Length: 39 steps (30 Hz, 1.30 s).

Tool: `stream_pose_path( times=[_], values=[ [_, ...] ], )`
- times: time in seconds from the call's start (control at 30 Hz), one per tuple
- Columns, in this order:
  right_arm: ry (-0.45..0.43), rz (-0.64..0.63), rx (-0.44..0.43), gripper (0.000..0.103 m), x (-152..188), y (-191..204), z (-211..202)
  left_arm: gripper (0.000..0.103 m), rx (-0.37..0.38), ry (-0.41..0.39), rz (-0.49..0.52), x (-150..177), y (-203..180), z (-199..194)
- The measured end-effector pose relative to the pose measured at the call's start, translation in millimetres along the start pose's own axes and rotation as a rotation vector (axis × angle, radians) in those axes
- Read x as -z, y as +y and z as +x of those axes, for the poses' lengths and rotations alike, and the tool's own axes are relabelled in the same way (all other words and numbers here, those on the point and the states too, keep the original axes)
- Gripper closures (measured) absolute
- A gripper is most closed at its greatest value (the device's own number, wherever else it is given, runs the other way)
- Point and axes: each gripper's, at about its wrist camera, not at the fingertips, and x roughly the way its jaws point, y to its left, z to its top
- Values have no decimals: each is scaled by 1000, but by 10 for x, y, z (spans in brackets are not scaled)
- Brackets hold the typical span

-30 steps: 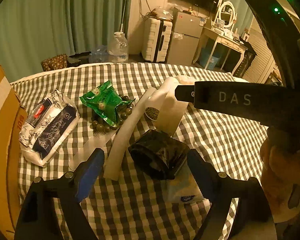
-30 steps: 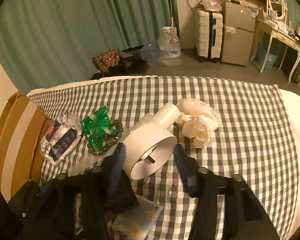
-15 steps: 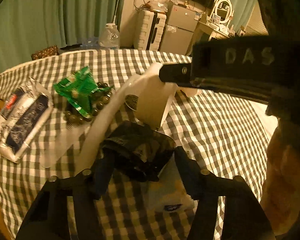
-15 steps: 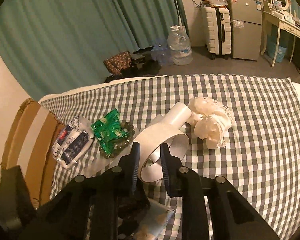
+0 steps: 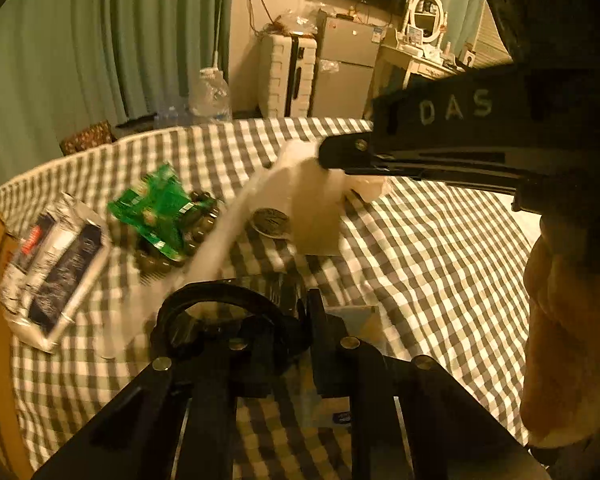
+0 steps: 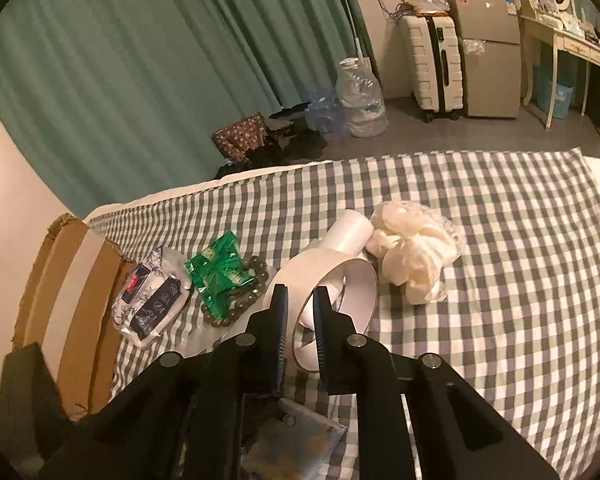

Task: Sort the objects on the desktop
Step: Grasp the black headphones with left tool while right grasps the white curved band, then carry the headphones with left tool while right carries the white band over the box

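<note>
Two hand-held grippers work the near edge of a checked tabletop (image 6: 500, 240) in a dim room. Right gripper (image 6: 300, 312) has just been closing and now pinches the thin rim of a white fan (image 6: 336, 280), a hold that suits its hollow ring. Left gripper (image 5: 304, 312) has likewise been closing and is clenched on a black roll (image 5: 220, 320), squashed between its fingers. Toward the left edge lie a silver wipes pack (image 6: 152, 300), a green sachet (image 6: 220, 272) and a bead bracelet (image 6: 256, 276), beside a cardboard box (image 6: 72, 280) that likely serves as the sorting bin. A cream mesh puff (image 6: 416, 256) sits mid-table, touching the fan's handle.
</note>
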Motion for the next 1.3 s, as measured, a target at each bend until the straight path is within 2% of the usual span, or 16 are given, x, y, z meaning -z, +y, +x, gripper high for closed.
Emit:
stream_pose_path(
  times=[0.3,0.97,1.3],
  values=[
    [-47,7,17,99,-13,-13,-147,90,-31,-63,-63,-166,350,-247],
    [-184,-29,44,99,44,216,-634,90,-127,-180,-79,-418,490,-730],
    [-246,-49,57,99,83,437,-884,90,-197,-270,-79,-405,602,-1188]
  ],
)
